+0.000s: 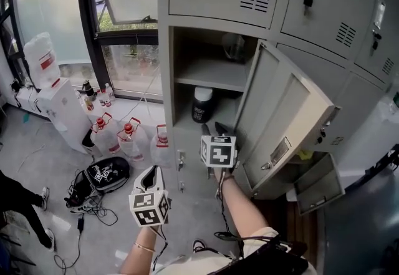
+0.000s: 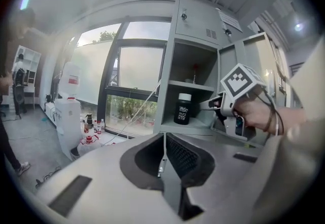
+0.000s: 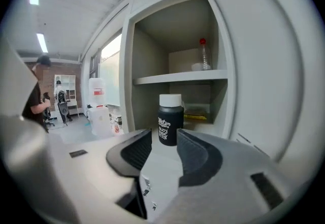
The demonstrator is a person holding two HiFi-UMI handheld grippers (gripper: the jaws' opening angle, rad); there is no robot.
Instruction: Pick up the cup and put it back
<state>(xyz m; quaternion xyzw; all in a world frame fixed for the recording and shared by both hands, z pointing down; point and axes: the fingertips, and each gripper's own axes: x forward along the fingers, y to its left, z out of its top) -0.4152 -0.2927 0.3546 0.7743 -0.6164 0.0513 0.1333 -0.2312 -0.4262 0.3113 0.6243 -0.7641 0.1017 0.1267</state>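
A black cup with a white lid (image 1: 201, 104) stands upright on the lower shelf of the open locker (image 1: 187, 49). My right gripper (image 1: 214, 129) is held just in front of that shelf, pointing at the cup (image 3: 169, 119). Its jaws (image 3: 165, 139) stand a little apart with nothing between them; the cup lies beyond the tips. The left gripper view shows the right gripper (image 2: 209, 105) a short way to the right of the cup (image 2: 183, 109). My left gripper (image 1: 149, 174) hangs lower and to the left, away from the locker, with its jaws (image 2: 163, 139) shut and empty.
The locker door (image 1: 287, 124) hangs open at the right. A clear bottle (image 3: 203, 54) stands on the upper shelf (image 1: 212, 74). Water jugs (image 1: 128, 136), a dispenser (image 1: 56, 99), a black bag (image 1: 106, 174) and cables lie on the floor at the left. A person's legs (image 1: 19, 205) are at the far left.
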